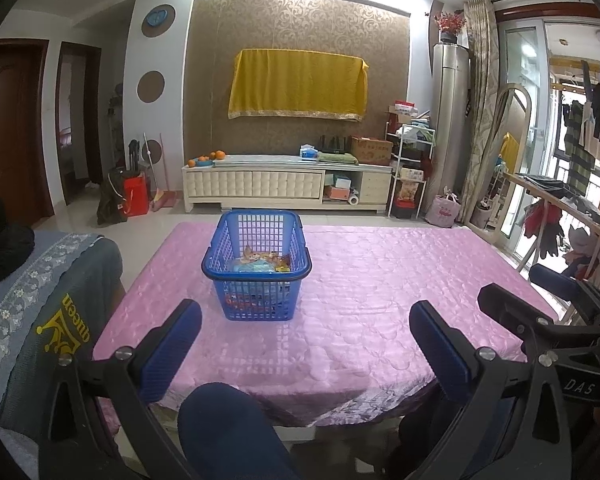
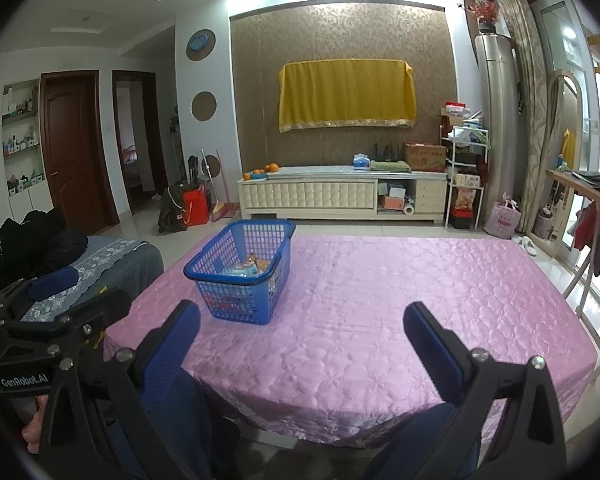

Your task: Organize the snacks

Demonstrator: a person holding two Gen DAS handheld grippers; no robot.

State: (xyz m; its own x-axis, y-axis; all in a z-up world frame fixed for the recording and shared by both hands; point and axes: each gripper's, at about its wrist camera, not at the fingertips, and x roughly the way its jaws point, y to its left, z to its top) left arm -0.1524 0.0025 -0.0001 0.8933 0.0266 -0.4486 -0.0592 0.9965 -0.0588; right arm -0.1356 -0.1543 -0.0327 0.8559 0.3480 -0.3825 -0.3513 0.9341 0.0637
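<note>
Nearest the cameras, the left tool (image 1: 306,328) hangs over the near edge of the table (image 1: 380,320) with its two blue-padded fingers (image 1: 172,344) spread wide apart and nothing between them. The person's knee in dark blue trousers (image 1: 224,428) shows just below it. The right tool (image 2: 302,328) sits beside it at the same near edge, its fingers (image 2: 432,344) likewise spread wide and gripping nothing. Each tool shows at the edge of the other's view: the right one at the right of the left wrist view, the left one at the left of the right wrist view.

The table is covered by a quilted pink cloth (image 2: 400,300). Farther in, toward the left side and well apart from both tools, stands the blue plastic basket (image 1: 257,268), upright on the cloth. Snack packets (image 1: 266,262) lie in its bottom, orange and light blue wrappers showing through the mesh.

To the left of the table is a seat draped in a grey embroidered cover (image 1: 40,312). Beyond the far edge, across the tiled floor, stands a cream TV cabinet (image 2: 340,194) with oranges (image 2: 270,168) on its left end. Above it a yellow cloth (image 2: 346,94) hangs on the patterned wall.
</note>
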